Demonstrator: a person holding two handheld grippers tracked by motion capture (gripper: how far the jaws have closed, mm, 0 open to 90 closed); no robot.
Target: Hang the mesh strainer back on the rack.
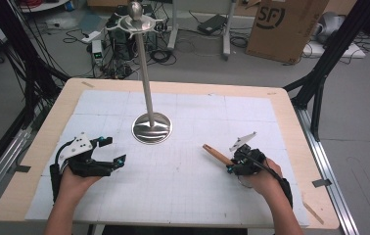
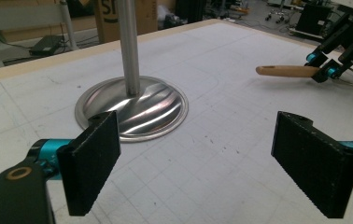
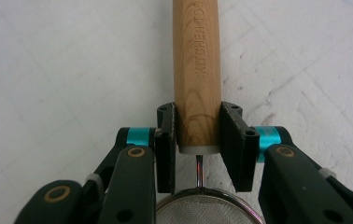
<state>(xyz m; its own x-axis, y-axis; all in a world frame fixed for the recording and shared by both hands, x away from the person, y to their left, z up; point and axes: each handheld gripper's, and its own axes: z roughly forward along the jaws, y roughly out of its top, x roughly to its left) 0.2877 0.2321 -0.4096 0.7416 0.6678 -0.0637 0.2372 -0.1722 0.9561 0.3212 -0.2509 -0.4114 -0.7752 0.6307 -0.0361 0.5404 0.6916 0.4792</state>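
Note:
A small sieve with a round wooden handle (image 3: 197, 60) lies low over the white mat, its mesh bowl (image 3: 207, 210) just behind the jaws. My right gripper (image 3: 197, 140) is shut on the handle near the ferrule, both pads pressed flat on its sides. From above, the handle (image 1: 216, 153) sticks out up-left from the right gripper (image 1: 229, 166). A tall steel stand (image 1: 146, 73) with a round base (image 1: 151, 128) rises mid-table. My left gripper (image 1: 113, 150) rests at the left, open and empty. Its jaws (image 2: 202, 163) face the stand base (image 2: 132, 107) and the distant handle (image 2: 286, 71).
A white gridded mat (image 1: 193, 186) covers the wooden table (image 1: 290, 127). The stand's top carries a ring of hooks (image 1: 135, 20). Beyond the far edge are a cardboard box (image 1: 286, 24), cables and black frame legs (image 1: 320, 73) on the floor.

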